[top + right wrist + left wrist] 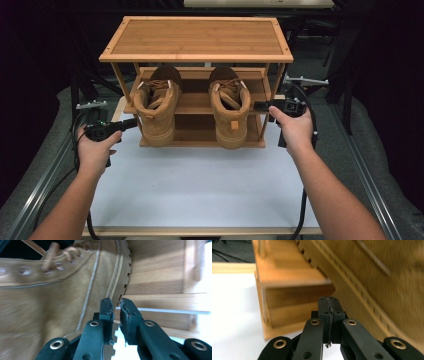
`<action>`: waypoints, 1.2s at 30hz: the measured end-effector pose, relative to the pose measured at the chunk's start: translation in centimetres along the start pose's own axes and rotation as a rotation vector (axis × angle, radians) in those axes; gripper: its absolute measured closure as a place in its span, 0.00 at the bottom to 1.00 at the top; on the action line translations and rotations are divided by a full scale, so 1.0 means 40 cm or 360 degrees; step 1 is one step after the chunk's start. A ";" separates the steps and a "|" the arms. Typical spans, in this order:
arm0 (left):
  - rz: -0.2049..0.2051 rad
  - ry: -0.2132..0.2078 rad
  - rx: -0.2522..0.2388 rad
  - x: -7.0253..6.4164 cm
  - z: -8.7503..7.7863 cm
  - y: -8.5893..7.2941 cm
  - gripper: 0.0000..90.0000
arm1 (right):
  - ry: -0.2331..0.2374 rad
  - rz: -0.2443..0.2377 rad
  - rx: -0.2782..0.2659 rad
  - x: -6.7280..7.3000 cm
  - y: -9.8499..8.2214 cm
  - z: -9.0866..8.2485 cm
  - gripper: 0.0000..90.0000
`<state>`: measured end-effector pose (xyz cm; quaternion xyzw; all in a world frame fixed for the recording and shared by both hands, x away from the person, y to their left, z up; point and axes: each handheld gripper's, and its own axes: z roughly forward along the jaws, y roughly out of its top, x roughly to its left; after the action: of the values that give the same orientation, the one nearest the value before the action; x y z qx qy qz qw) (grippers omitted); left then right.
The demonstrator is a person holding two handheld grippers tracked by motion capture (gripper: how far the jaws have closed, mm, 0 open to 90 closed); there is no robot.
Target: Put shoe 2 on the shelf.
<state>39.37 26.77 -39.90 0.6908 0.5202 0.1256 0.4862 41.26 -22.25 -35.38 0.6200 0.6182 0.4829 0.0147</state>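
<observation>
Two tan lace-up boots stand heels toward me on a bamboo shoe rack (200,37), the left boot (156,107) and the right boot (231,112). My left gripper (133,123) is level beside the left boot's outer side. In the left gripper view its jaws (329,305) are pressed together with nothing between them, and the boot's toothed sole (392,285) rises at the right. My right gripper (258,106) points at the right boot's outer side. Its jaws (116,305) stand a narrow slit apart, right by the sole edge of the boot (50,302), with nothing pinched.
The rack stands at the far end of a white table top (200,180). Its lower shelf edge (292,297) and side frame (155,277) are close to the jaws. Metal rails and grey padding flank the table. Cables trail from both grippers.
</observation>
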 end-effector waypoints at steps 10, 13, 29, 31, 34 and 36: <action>-0.0006 0.0029 -0.0051 -0.008 0.064 0.057 1.00 | 0.0027 0.0059 -0.0055 -0.013 -0.017 0.091 0.98; -0.0057 0.0006 -0.0068 0.004 0.076 0.061 1.00 | -0.0033 0.0063 -0.0073 -0.012 -0.022 0.108 1.00; -0.0015 -0.0113 -0.0010 -0.082 0.163 0.086 1.00 | -0.0002 0.0146 -0.0054 0.062 -0.039 0.193 1.00; 0.0020 -0.0105 -0.0004 -0.080 0.161 0.084 1.00 | 0.0064 0.0158 -0.0056 0.054 -0.040 0.194 1.00; 0.0018 -0.0136 -0.0009 -0.083 0.149 0.077 1.00 | 0.0081 0.0118 -0.0073 0.051 -0.046 0.190 1.00; 0.0029 -0.0154 0.0014 -0.096 0.128 0.062 1.00 | 0.0074 0.0091 -0.0051 0.055 -0.059 0.175 0.99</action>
<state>42.69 20.79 -39.19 0.7030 0.4903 0.0942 0.5064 43.31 -15.93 -39.29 0.6256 0.5928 0.5072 -0.0037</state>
